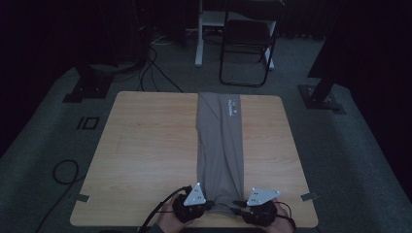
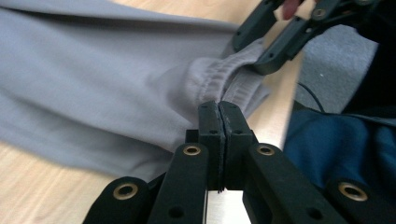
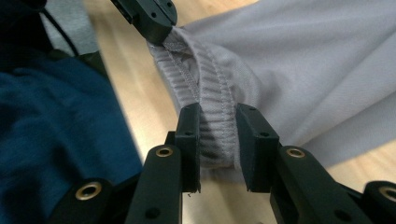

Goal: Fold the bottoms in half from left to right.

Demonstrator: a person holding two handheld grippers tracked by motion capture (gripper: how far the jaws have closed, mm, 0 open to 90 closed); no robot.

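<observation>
**Both grippers pinch the waistband at the table's near edge**

Left gripper [image 2: 219,108] has its jaws pressed together on the elastic waistband [image 3: 212,100] of the grey trousers [image 1: 219,145]. The right gripper [image 3: 218,119] clamps a thicker bunch of the same waistband, its jaws a little apart around the gathered cloth.

The trousers lie folded lengthwise in a strip down the middle of the wooden table [image 1: 145,145], waistband at the near edge, legs reaching the far edge.

To fold well, lift both ends level and together, keeping the band taut between them. The left grip looks shallow, though the dim high view leaves that uncertain.
</observation>
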